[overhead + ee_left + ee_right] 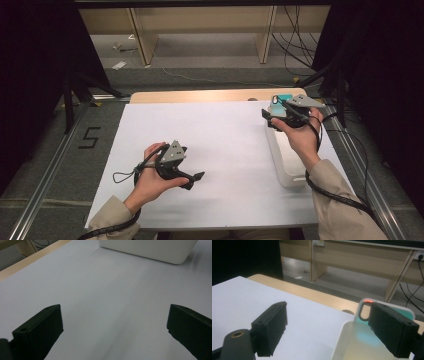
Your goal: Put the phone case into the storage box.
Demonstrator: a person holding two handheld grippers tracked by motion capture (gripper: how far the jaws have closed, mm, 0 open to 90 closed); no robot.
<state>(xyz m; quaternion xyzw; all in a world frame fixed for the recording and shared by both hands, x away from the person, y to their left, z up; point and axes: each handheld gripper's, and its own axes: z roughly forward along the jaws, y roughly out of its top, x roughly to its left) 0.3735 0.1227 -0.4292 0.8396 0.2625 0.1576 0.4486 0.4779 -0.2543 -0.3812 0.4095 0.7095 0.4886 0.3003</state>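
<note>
A white bin (290, 175) lies on the right side of the white table top (225, 135). A white-and-teal flat board with a handle hole (283, 98) stands at the bin's far end. My right gripper (272, 118) hovers over that far end, open, and nothing is between its jaws. In the right gripper view, the board's handle loop (357, 315) rises just beside the right jaw of this gripper (329, 312), above the bin rim (338, 342). My left gripper (194, 181) is low over the table's left-middle, open and empty (113, 312). It points toward the bin (150, 250).
A wooden strip (200, 96) runs along the table's far edge. Beyond it are the floor, wooden shelf legs (142, 45) and cables (295, 45). Metal rails (47, 165) flank the table on both sides. Cables trail from both grippers along the forearms.
</note>
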